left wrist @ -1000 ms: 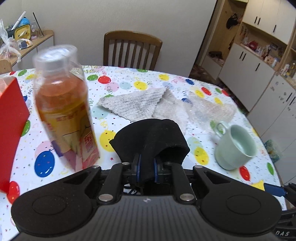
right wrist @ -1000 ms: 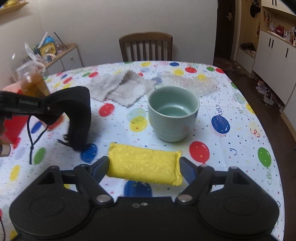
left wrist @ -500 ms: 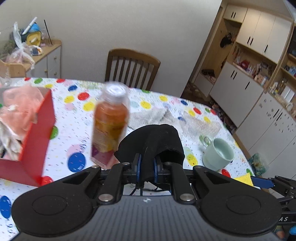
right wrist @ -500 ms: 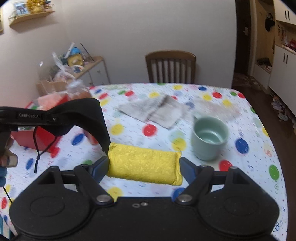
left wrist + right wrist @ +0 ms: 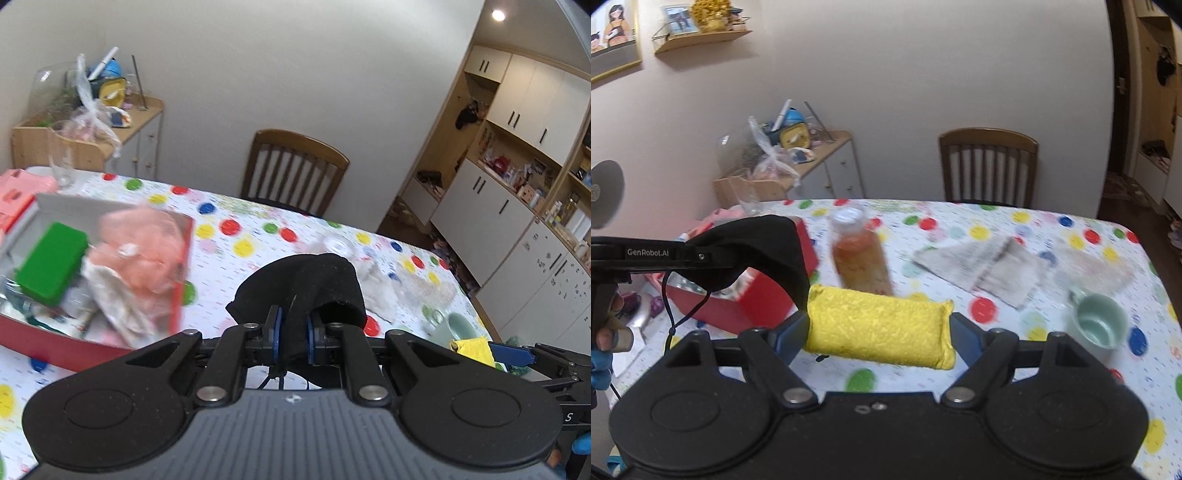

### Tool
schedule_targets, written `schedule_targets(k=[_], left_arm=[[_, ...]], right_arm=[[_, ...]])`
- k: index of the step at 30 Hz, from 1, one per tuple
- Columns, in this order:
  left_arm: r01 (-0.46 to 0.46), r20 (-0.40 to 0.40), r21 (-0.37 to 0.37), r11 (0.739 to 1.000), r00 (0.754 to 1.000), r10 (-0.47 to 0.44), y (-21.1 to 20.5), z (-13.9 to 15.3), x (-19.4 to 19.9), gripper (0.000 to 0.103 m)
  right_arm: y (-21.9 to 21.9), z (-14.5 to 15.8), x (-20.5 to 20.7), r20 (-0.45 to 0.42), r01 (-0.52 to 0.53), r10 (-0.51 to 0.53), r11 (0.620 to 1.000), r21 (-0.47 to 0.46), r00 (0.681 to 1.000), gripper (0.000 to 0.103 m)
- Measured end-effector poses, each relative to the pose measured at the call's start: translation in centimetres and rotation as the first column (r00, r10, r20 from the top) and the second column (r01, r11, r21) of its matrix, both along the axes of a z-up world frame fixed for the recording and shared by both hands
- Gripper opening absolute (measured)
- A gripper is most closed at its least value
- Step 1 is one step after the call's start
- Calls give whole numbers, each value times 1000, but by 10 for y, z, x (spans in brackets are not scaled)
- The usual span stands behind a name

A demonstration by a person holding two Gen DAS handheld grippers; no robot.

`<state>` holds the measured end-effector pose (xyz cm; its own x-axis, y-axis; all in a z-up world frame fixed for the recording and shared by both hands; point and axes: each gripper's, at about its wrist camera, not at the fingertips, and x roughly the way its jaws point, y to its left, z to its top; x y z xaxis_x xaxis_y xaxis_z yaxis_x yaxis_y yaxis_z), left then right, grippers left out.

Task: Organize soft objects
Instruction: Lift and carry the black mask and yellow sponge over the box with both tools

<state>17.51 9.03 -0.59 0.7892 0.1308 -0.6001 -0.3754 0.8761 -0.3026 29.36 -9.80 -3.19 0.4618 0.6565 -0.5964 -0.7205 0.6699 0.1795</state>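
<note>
Above a tabletop (image 5: 1015, 221) covered in a balloon-print cloth, the left gripper (image 5: 293, 332) pinches a black cloth (image 5: 306, 284) between nearly closed fingers, the fabric draping over their tips. The right gripper (image 5: 879, 328) clamps a yellow sponge (image 5: 879, 328) lengthwise, its jaws spread wide around it. To the left sits a red box (image 5: 92, 347) holding a green sponge (image 5: 51, 264) and pink fabric (image 5: 144, 247). A bottle of orange drink (image 5: 860, 254), a grey towel (image 5: 982, 262) and a pale green mug (image 5: 1099, 321) stand on the cloth beyond.
</note>
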Motion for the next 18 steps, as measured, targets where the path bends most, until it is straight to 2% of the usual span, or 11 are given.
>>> schedule_targets(k=[9, 18], left_arm=[[-54, 49, 41, 998, 997, 52, 64, 30, -37, 13], [-145, 88, 77, 986, 986, 138, 129, 52, -63, 13]], right_arm=[[80, 20, -18, 29, -93, 92, 996, 16, 995, 81], [153, 30, -26, 56, -159, 158, 987, 9, 986, 81]])
